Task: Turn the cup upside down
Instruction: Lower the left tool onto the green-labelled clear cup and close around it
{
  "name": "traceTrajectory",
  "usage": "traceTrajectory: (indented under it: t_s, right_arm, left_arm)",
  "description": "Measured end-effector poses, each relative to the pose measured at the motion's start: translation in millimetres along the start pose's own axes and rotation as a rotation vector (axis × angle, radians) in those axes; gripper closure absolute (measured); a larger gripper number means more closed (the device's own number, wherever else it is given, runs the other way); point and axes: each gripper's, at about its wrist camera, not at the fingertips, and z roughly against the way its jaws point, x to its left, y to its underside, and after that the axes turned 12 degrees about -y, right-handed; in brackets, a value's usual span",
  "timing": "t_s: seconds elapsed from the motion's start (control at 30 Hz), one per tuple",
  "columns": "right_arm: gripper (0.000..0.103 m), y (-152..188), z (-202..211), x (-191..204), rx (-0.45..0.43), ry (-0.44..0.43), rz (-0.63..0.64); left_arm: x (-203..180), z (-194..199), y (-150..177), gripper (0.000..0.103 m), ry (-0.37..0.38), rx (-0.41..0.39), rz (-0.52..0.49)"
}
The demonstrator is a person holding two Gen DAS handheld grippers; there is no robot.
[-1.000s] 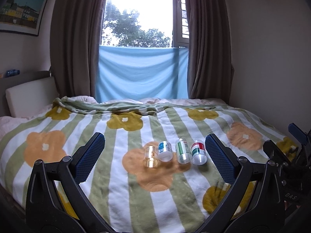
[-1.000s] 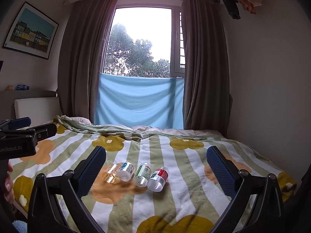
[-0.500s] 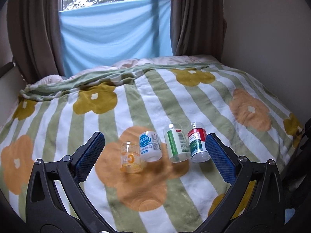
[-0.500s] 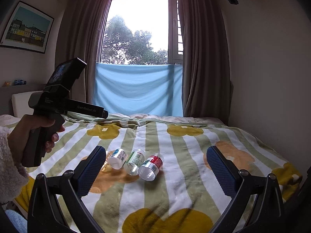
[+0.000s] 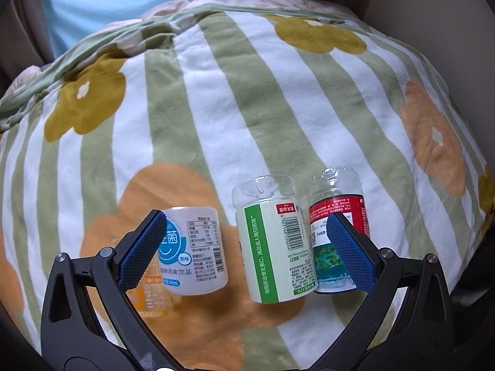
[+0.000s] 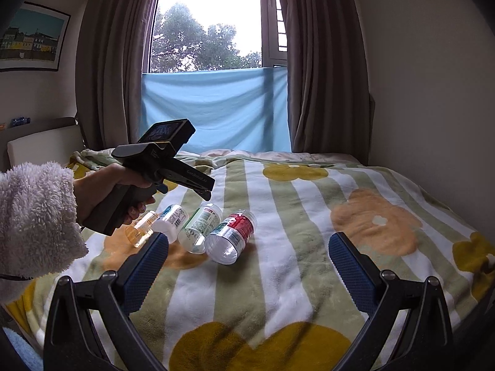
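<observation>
The bed under its striped flower blanket carries four cups lying on their sides in a close row: orange-tinted cup, blue-label cup, green-label cup, red-label cup. My left gripper hangs just above them, fingers wide apart, straddling the middle two. My right gripper waits nearer the foot, fingers also apart. Closing now could pinch two cups together; the soft blanket may tip an inverted one.
</observation>
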Motion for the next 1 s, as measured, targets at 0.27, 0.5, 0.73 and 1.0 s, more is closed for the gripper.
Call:
traceTrajectory:
  t_s: [0.27, 0.5, 0.73, 1.0]
  right_arm:
    - [0.000, 6, -10, -11, 0.012, -0.011, -0.040]
    - [0.000, 7, -9, -10, 0.001, -0.018, -0.041]
    - [0.000, 7, -8, -9, 0.002, -0.023, -0.049]
    - [0.000, 11, -10, -9, -0.002, -0.016, -0.053]
  left_arm:
    - [-13, -40, -14, 0.025, 0.041, 0.121, 0.003]
    - [-28, -59, -14, 0.033, 0.032, 0.196, -0.037]
    - [-32, -63, -9, 0.039, 0.035, 0.219, -0.053]
    - [-23, -48, 1, 0.040, 0.056, 0.208, -0.040]
